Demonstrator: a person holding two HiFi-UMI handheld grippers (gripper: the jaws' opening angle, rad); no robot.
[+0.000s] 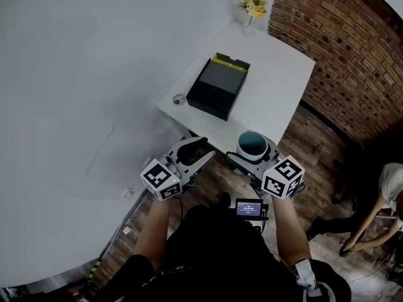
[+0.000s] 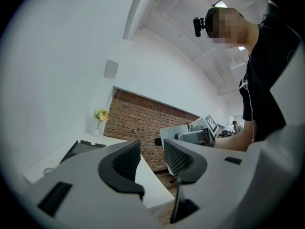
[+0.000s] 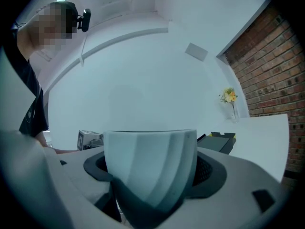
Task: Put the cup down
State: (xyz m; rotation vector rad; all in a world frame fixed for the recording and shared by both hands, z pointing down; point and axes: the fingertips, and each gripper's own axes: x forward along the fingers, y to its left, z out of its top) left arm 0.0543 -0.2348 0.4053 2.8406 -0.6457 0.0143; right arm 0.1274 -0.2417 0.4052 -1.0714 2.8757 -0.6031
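A white cup with a teal inside [image 1: 253,145] hangs upright just off the near edge of the white table [image 1: 277,87]. My right gripper [image 1: 253,156] is shut on it. In the right gripper view the cup [image 3: 150,175] fills the space between the dark pads [image 3: 212,171], which press on both its sides. To the cup's left, my left gripper [image 1: 194,154] is open over the table's near corner. In the left gripper view its jaws [image 2: 151,157] stand apart with nothing between them.
A black open box [image 1: 218,85] lies on the table's left part, with a small round object [image 1: 179,99] at the edge beside it. A vase of flowers [image 1: 252,6] stands at the far corner. A brick wall [image 1: 346,49] runs along the right. Another person [image 1: 378,200] bends over the wooden floor.
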